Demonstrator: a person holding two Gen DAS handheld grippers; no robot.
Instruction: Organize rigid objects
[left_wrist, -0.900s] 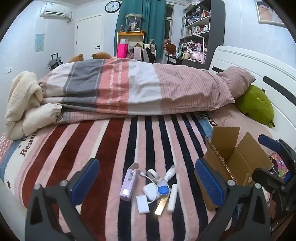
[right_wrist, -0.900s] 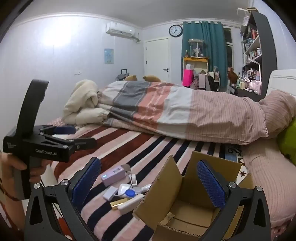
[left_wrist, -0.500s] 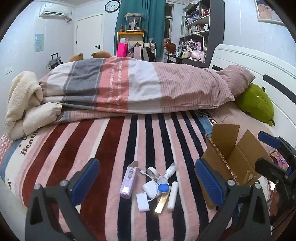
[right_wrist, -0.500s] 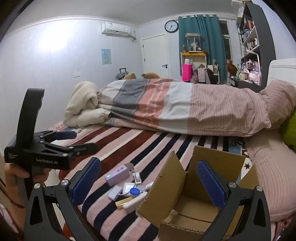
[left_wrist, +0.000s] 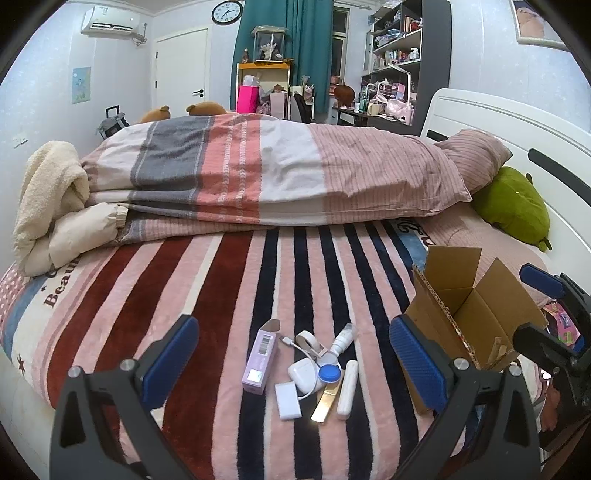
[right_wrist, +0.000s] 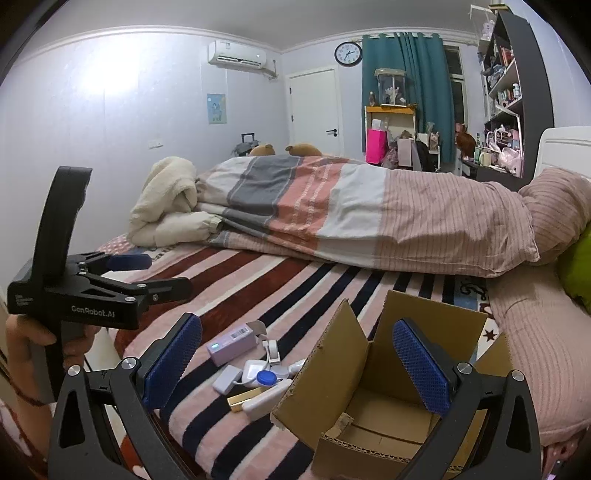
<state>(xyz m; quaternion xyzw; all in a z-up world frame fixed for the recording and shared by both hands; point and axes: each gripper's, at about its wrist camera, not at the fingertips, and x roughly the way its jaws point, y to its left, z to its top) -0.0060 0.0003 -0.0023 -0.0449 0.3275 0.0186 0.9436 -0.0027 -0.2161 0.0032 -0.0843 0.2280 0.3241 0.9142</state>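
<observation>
- The left gripper (left_wrist: 293, 360) hangs over the near edge of the bed (left_wrist: 207, 302), its fingers (left_wrist: 170, 354) spread wide and holding nothing; the pile of small items lies on the blanket between them.
- The right gripper (right_wrist: 295, 363) is likewise wide open and empty, poised over the near side of the box (right_wrist: 373, 417), which stands open-topped on the bed just right of the pile.
- The step in hand looks like a first pick from the pile, and nothing seems to be in the box yet, so the task is probably at its start.
- The purple box (left_wrist: 260, 356) lies at the pile's left edge with bare blanket beside it, so it seems the easiest first grasp: the fingers should close across its narrow sides.
- The white case (left_wrist: 303, 373), blue cap (left_wrist: 330, 372) and cable (left_wrist: 291, 341) touch or overlap; pulling one may drag the others.
- The gold strip (left_wrist: 326, 400) and white stick (left_wrist: 348, 387) lie flat and touching, so they need a low, careful pinch.
- The box's near flap (right_wrist: 325, 360) stands up between pile and opening; items should go over it, not through it.
- The pile sits near the bed's front edge, so a nudge toward the person could push things off.
- Farther back the striped blanket is open, up to the folded quilt (left_wrist: 295, 177).
</observation>
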